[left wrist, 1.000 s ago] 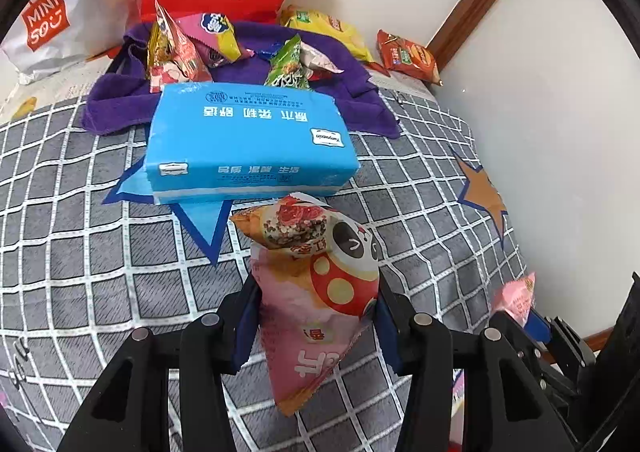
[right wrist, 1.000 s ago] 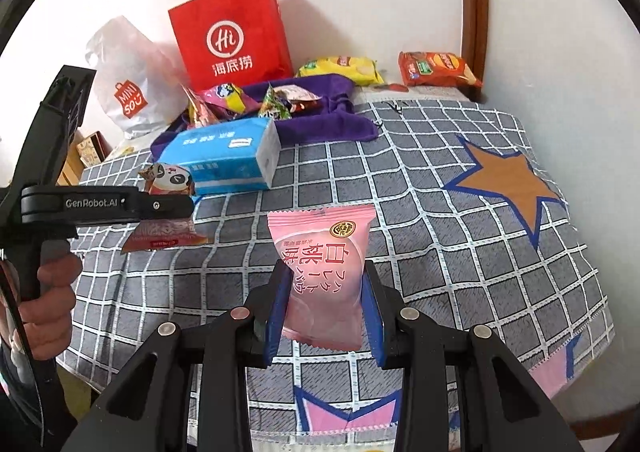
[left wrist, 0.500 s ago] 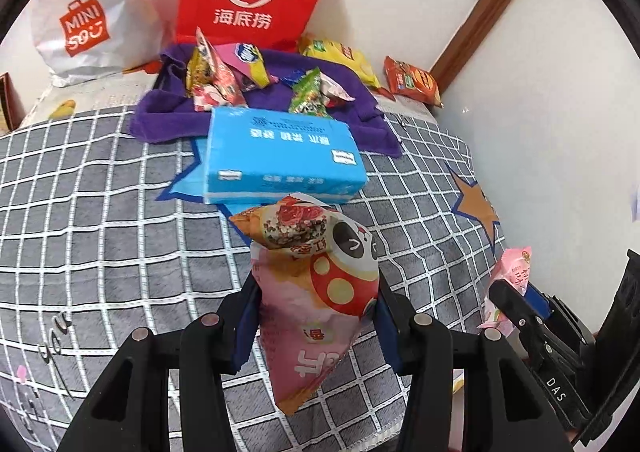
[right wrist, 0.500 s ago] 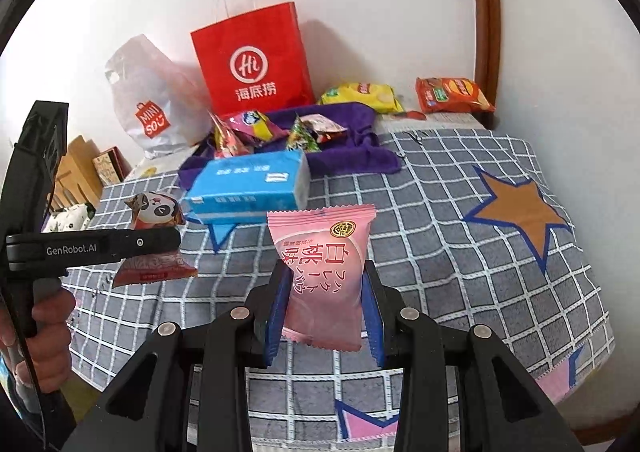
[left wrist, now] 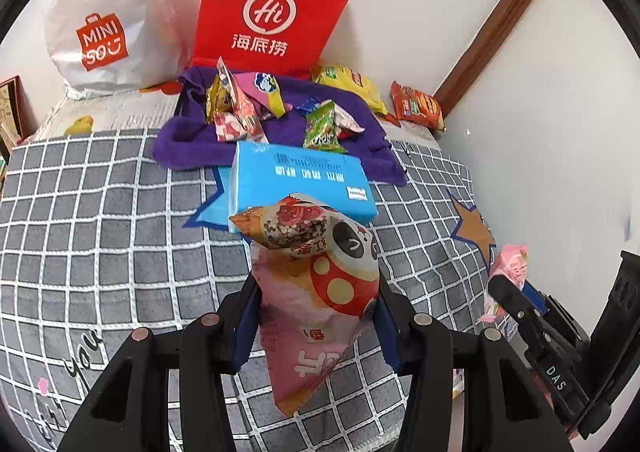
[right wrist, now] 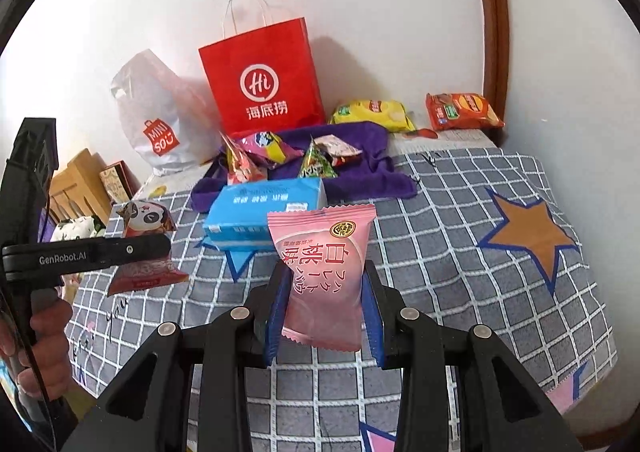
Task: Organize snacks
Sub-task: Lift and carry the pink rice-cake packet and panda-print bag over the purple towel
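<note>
Lifting higher above the checked grey bedspread (right wrist: pixel 460 236): left claw (left wrist: pixel 316 316) gripping panda-print pink snack packet (left wrist: pixel 320 292), right claw (right wrist: pixel 322 308) gripping pink peach-flavour snack pouch (right wrist: pixel 324 268); probably carrying both toward sorting.

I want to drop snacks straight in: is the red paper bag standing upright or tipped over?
Upright. The red paper bag stands against the wall behind the purple cloth, handles pointing up. Whether its mouth is open cannot be told.
</note>
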Motion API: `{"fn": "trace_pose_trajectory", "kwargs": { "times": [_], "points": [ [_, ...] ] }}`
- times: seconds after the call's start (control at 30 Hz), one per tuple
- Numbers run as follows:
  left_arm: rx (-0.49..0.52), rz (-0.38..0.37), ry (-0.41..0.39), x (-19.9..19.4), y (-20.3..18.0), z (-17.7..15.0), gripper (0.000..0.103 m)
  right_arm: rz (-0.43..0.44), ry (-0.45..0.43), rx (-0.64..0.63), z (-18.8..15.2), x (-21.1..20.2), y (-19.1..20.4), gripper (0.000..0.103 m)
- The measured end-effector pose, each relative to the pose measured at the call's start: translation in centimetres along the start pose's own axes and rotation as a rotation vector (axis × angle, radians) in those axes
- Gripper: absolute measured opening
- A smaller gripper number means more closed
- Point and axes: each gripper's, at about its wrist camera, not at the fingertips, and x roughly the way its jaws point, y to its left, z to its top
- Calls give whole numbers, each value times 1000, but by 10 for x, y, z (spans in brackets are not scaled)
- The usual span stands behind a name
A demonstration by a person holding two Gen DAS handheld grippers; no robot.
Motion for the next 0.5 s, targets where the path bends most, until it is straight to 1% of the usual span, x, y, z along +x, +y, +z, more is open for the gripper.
{"fn": "trace_pose_trajectory", "kwargs": {
  "times": [0.33, 0.5],
  "points": [
    [4, 20, -21, -7, 13, 30, 48, 10, -30, -17, 40, 12, 15, 35],
    [-3, 34, -36, -4, 21, 56, 48, 13, -34, -31, 63, 28, 21, 35]
  ]
}}
